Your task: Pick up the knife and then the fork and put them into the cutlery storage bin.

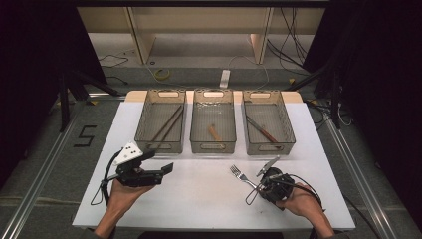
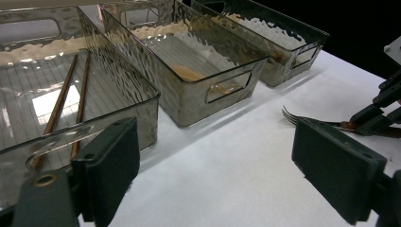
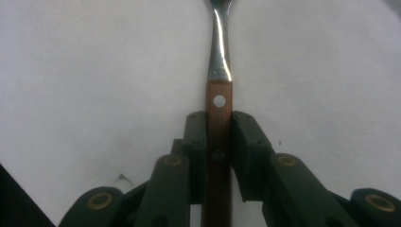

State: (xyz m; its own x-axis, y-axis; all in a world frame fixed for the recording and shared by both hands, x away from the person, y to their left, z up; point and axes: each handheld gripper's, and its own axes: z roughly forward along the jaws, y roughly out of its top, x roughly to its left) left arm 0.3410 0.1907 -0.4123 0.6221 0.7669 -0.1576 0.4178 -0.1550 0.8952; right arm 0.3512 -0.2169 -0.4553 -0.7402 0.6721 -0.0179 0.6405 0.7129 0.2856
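beyond the gripped fork, three trays line the table.

Hand-held gripper clamping fork's wooden handle, white table

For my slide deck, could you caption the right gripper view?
Right gripper clamps the fork by its wooden handle above the white table.
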